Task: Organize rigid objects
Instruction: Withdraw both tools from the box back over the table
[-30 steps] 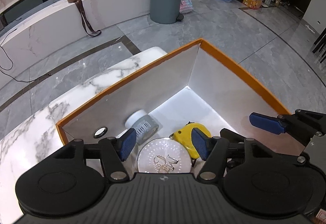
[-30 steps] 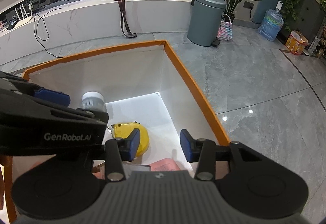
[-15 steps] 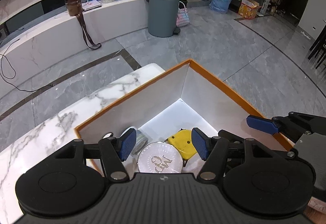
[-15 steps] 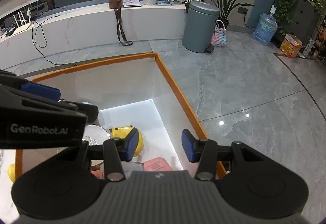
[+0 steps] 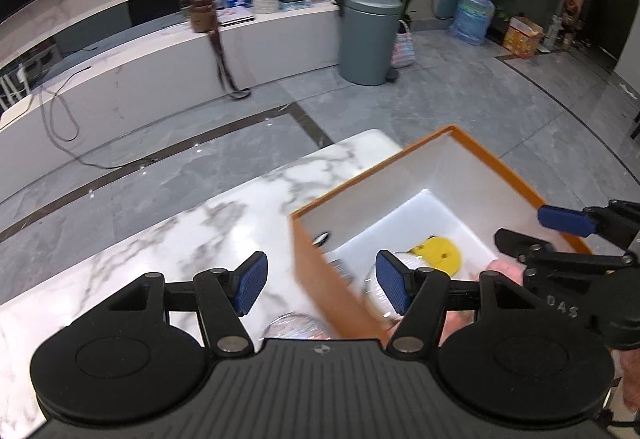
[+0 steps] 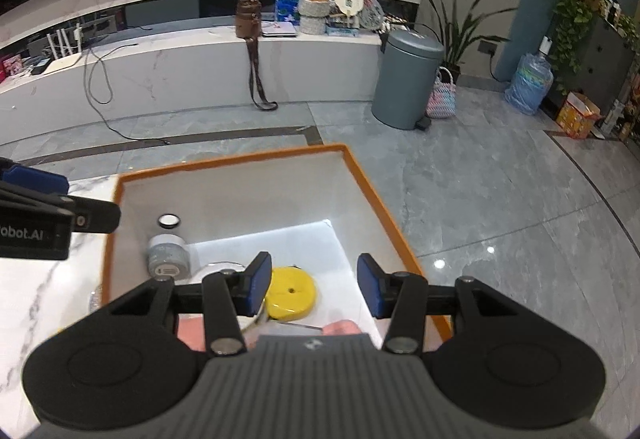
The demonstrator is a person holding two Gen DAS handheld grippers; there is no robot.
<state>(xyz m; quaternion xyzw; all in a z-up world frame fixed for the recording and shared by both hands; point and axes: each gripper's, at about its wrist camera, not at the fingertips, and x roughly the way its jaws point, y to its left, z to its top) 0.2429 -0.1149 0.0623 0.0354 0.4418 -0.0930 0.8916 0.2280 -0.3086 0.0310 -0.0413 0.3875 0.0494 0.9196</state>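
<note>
Your left gripper [image 5: 318,281] hangs above the near left wall of an orange-rimmed box [image 6: 372,191] that sits on a white marble table [image 5: 200,223]. Its blue pads stand moderately apart with nothing pressed between them; one pad is over the tabletop, the other over the inside of the box. Below it, just outside the box wall, a round silvery thing [image 5: 294,323] lies on the table, too blurred to name.

Your right gripper [image 6: 311,285] is above the box interior, jaws parted at a narrower gap and empty. The pads touch nothing.

Inside the box, on its white floor, a yellow round tape measure [image 6: 291,292] lies directly under the right gripper's gap. To its left, a grey jar with a white lid [image 6: 168,255] lies on its side against the left wall. Between them a white round disc [image 6: 216,271] shows only partly, hidden by the gripper finger. Something pink [image 6: 342,327] lies at the near end, mostly covered by the gripper body. A small dark-ringed hole [image 6: 169,220] marks the left wall above the jar.

Beyond the table, a grey bin [image 6: 408,79] stands on the grey tiled floor.
</note>
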